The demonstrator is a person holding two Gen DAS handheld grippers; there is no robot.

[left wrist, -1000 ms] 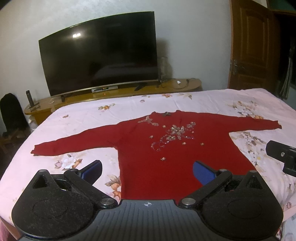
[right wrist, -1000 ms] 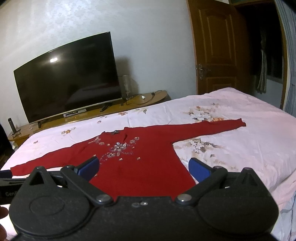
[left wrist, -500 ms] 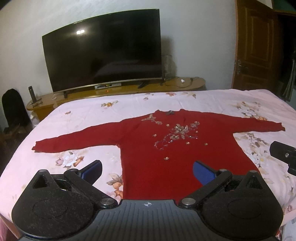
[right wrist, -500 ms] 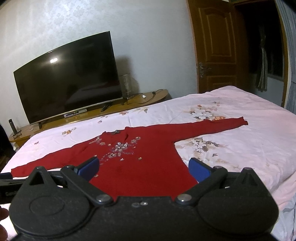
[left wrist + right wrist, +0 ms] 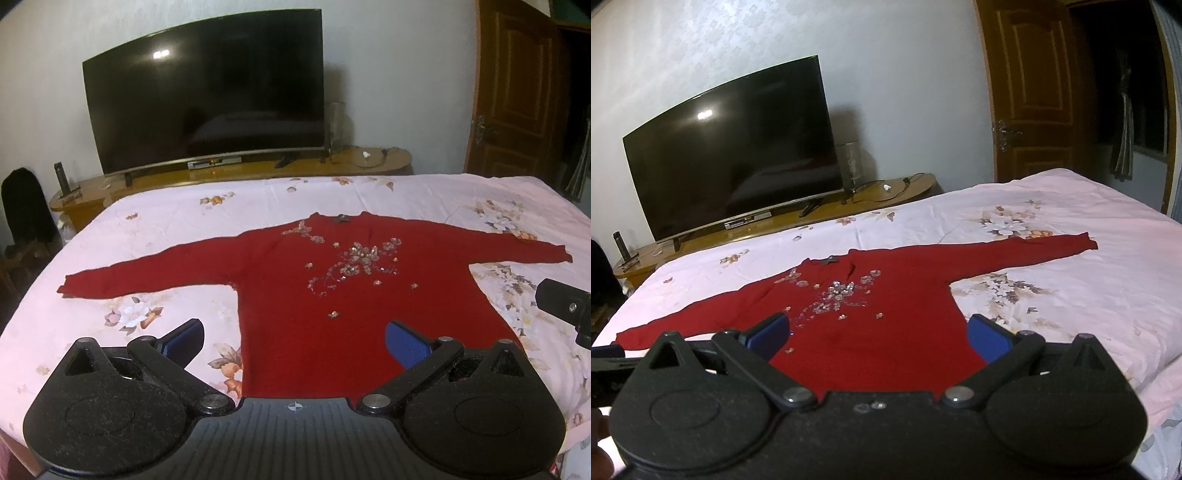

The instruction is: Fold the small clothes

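**Still at the start: sweater spread flat, no fold made**

Evidently the folding has not begun. The red sweater (image 5: 332, 295) lies face up and fully spread on the bed (image 5: 166, 221), beaded front showing, hem nearest the cameras and neckline pointing away toward the television (image 5: 207, 96).

Going from the sweater's left: the left sleeve (image 5: 140, 275) stretches flat out to the side. The left hand-held gripper (image 5: 293, 338) hovers above the hem's left part, blue pads spread wide, holding nothing. Above the hem's right part, the right hand-held gripper (image 5: 879, 332) is likewise wide apart and empty. The right sleeve (image 5: 1027, 251) runs out flat beyond it.

Judging by this layout, the step in hand is the approach. The next move probably calls for each gripper to travel outward to a sleeve cuff or shoulder, pinch the knit cleanly, and carry it over the body without dragging the beadwork (image 5: 354, 262).

No container is visible; nothing shows where a folded piece would go.
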